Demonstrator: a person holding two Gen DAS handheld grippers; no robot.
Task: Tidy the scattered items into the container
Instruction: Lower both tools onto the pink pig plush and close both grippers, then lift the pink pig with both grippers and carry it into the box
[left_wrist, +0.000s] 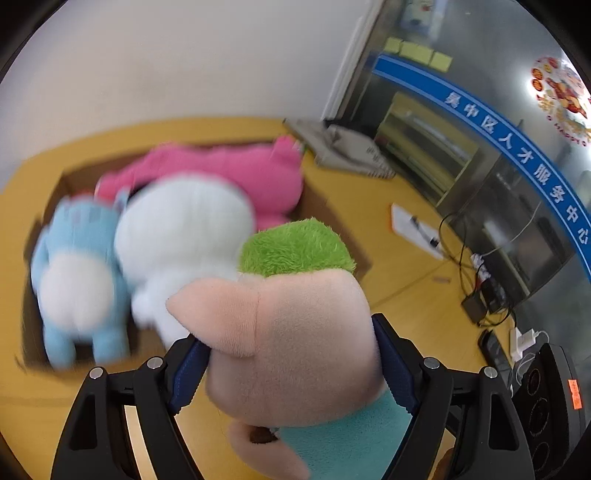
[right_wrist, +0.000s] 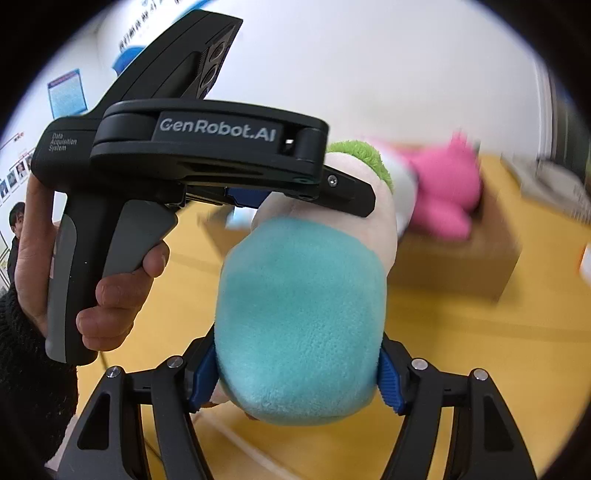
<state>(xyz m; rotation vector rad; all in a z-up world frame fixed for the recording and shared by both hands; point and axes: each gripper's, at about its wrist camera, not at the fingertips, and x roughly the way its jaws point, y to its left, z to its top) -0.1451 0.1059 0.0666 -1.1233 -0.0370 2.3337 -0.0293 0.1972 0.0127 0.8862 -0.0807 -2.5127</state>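
The left gripper (left_wrist: 291, 363) grasps the pink head of a plush doll (left_wrist: 295, 332) with green hair, its blue pads pressing both sides. The right gripper (right_wrist: 295, 373) clamps the doll's teal body (right_wrist: 299, 317) from below. The doll hangs over the yellow table (left_wrist: 413, 306), just beside the cardboard box (left_wrist: 328, 221). In the box lie a blue plush (left_wrist: 77, 277), a white plush (left_wrist: 184, 229) and a pink plush (left_wrist: 236, 170), touching each other.

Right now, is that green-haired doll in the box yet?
Not yet. The doll is held above the floor between both grippers' fingers, short of the box holding three plush toys.
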